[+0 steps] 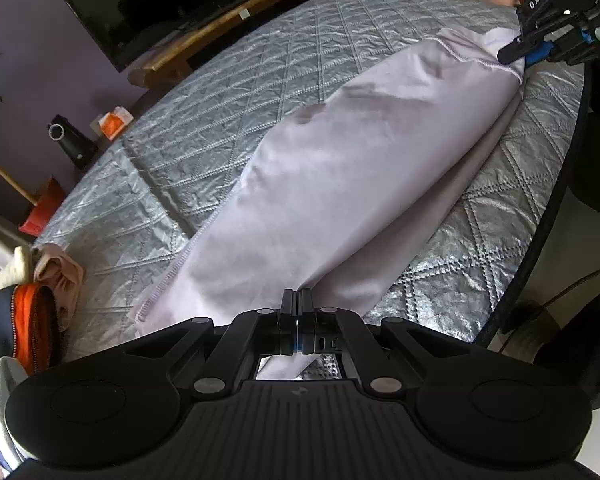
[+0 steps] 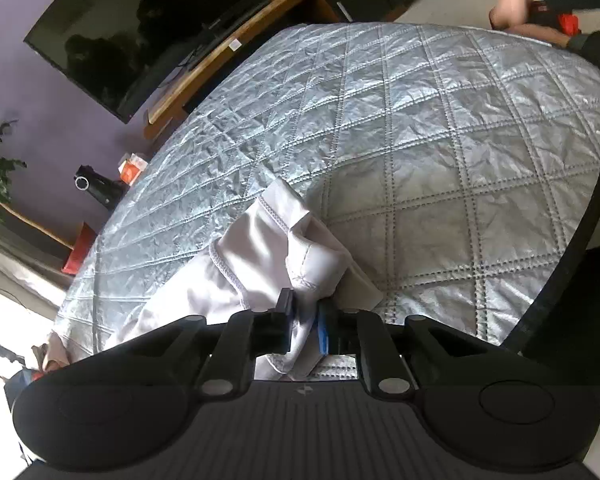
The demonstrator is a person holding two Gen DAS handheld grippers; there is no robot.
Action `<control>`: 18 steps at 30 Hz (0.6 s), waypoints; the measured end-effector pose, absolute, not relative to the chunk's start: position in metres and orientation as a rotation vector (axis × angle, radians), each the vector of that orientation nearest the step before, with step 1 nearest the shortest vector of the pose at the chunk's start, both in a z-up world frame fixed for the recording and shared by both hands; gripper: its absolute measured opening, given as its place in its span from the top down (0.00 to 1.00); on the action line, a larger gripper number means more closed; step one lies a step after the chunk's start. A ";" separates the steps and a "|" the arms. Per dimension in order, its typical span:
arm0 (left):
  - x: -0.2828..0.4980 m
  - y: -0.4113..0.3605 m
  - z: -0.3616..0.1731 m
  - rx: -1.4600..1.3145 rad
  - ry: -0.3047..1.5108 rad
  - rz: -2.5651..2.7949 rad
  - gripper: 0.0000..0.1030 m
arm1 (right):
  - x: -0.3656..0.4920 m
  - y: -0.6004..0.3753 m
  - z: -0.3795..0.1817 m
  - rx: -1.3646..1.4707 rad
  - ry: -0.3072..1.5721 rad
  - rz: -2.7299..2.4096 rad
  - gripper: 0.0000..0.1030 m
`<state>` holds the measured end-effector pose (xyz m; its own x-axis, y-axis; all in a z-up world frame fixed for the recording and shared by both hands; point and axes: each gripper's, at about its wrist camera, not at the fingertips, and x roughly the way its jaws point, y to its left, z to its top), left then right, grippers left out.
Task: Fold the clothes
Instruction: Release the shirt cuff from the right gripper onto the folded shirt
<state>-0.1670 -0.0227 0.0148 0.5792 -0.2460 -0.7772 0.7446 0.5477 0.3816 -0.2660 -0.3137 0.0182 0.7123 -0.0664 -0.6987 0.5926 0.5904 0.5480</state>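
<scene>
A pale lilac garment [image 1: 340,168] lies stretched lengthwise on the silver quilted table cover [image 1: 228,120]. My left gripper [image 1: 297,300] is shut on the garment's near end. My right gripper [image 1: 516,50] shows at the far right of the left wrist view, pinching the garment's far end. In the right wrist view my right gripper [image 2: 305,312] is shut on a bunched, hemmed corner of the garment [image 2: 260,248], just above the cover [image 2: 420,140].
A pile of other clothes, orange, navy and beige [image 1: 36,300], sits at the table's left edge. A dark TV [image 1: 160,4] on a wooden stand, a black bottle [image 1: 70,140] and an orange box [image 1: 114,122] lie beyond the table. The table's black rim [image 2: 580,220] runs on the right.
</scene>
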 end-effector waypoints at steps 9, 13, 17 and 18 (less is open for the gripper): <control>-0.168 -0.019 0.011 0.806 0.768 -0.695 0.98 | -0.282 -0.306 0.039 0.753 0.627 -0.539 0.60; -0.168 -0.016 0.015 0.810 0.770 -0.701 0.96 | -0.286 -0.298 0.055 0.648 0.551 -0.601 0.57; -0.178 -0.017 0.031 0.760 0.773 -0.761 0.89 | -0.265 -0.259 0.077 0.414 0.457 -0.441 0.21; -0.178 -0.018 0.034 0.733 0.775 -0.764 0.87 | -0.255 -0.254 0.072 0.415 0.495 -0.401 0.19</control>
<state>-0.1778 -0.0180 0.0341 0.4879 -0.3172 -0.8132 0.8085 0.5153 0.2841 -0.2552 -0.2544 0.0720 0.8065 -0.2655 -0.5283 0.4615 0.8412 0.2817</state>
